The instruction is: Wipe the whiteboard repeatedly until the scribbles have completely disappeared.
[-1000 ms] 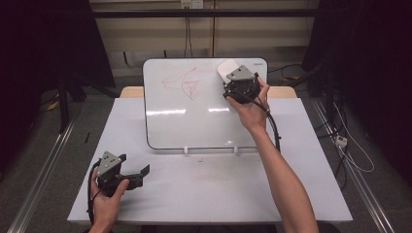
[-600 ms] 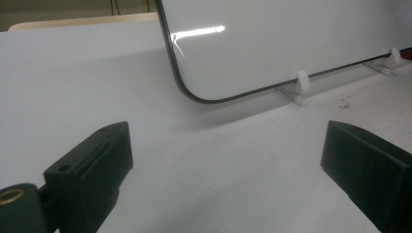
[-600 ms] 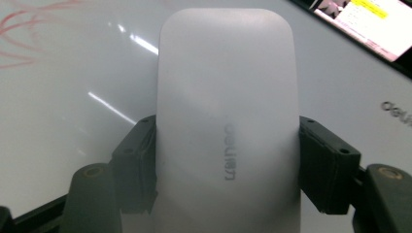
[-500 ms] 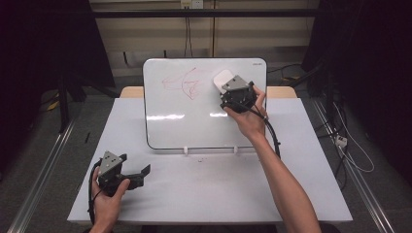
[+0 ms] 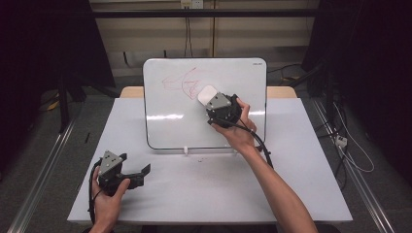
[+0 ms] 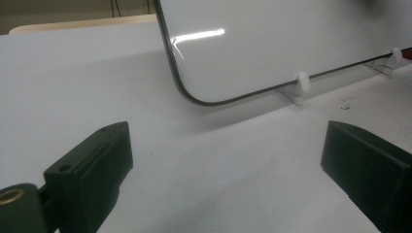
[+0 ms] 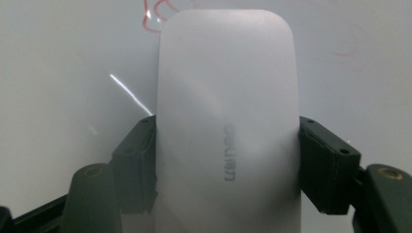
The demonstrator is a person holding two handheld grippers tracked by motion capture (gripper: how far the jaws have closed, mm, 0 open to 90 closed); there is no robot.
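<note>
Right gripper view: eraser (image 7: 226, 121) clenched between right claw (image 7: 226, 160) jaws, against whiteboard (image 7: 58, 73).

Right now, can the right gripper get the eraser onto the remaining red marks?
Probably yes. The right gripper holds the eraser against the whiteboard, just right of the red scribble, with bare board between them.

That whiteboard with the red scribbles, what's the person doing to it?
A person is wiping the whiteboard. The right tongs are clamped on a white eraser, pressed to the board just beside the red scribbles, which are partly there to clean. The left tongs rest open and empty on the white table, in front of the board.
</note>
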